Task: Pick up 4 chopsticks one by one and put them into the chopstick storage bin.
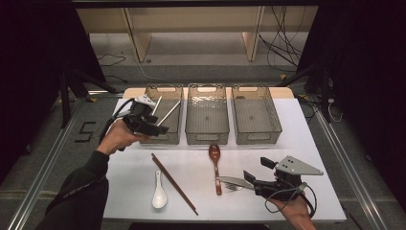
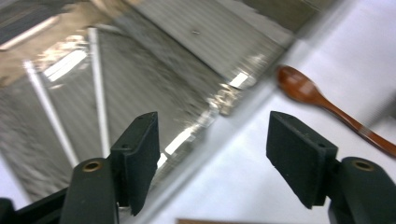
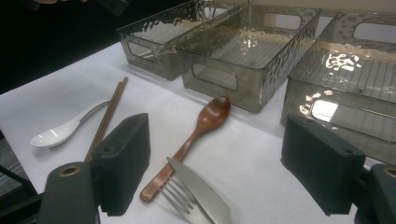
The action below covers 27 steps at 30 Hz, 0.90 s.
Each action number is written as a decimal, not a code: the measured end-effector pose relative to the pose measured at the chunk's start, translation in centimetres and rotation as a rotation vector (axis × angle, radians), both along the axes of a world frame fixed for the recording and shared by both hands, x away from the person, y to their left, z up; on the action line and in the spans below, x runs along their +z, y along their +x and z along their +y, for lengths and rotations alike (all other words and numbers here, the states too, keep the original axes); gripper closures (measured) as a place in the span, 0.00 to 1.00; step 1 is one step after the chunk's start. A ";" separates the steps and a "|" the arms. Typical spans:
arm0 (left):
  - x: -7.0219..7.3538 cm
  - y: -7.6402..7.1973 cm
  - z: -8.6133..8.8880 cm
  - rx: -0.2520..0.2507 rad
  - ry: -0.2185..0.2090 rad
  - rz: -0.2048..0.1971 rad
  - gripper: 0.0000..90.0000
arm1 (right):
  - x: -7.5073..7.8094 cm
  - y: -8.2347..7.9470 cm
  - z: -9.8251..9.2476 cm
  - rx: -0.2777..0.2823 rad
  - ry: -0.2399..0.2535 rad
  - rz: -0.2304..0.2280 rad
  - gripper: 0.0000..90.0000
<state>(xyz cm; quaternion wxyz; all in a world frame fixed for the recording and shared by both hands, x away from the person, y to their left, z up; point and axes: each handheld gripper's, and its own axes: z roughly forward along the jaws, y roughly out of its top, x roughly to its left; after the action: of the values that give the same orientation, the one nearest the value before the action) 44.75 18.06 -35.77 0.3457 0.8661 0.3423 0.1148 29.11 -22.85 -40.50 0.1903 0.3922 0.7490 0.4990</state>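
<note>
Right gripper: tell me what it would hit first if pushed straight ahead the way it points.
Probably the knife and fork lying crossed on the table just ahead of the open right gripper, with the brown wooden spoon right beside them. How high the jaws sit above the table is unclear.

Brown chopsticks [image 1: 174, 183] lie beside a white spoon [image 1: 159, 192].

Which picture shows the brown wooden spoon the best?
The right gripper view: the wooden spoon lies close and sharp, its handle end tucked under the knife. The high view shows the whole spoon, but small. The left gripper view shows its bowl and part of the handle, blurred.
</note>
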 end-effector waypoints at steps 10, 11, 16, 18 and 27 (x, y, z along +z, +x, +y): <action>-1.8 -3.5 -2.1 -0.163 0.116 0.030 0.33 | 0.0 0.0 0.0 0.001 0.000 -0.003 0.27; -2.1 -3.8 -2.3 -0.175 0.123 0.035 0.33 | 0.0 0.0 0.0 0.001 -0.001 -0.003 0.27; -3.3 -4.7 -3.4 -0.260 0.202 0.039 0.32 | 0.1 0.0 0.1 0.004 -0.003 -0.003 0.28; -3.7 -4.9 -3.9 -0.280 0.224 0.036 0.32 | 0.1 0.0 0.1 0.004 0.000 -0.004 0.27; -5.3 -5.4 -5.2 -0.351 0.291 0.064 0.32 | 0.1 -0.1 0.1 0.005 -0.003 -0.004 0.27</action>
<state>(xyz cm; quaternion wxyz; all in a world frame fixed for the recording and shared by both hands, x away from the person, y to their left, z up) 39.32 12.88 -41.09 0.2208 0.9563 0.1770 0.0735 29.05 -22.78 -40.43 0.1911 0.3889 0.7503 0.4993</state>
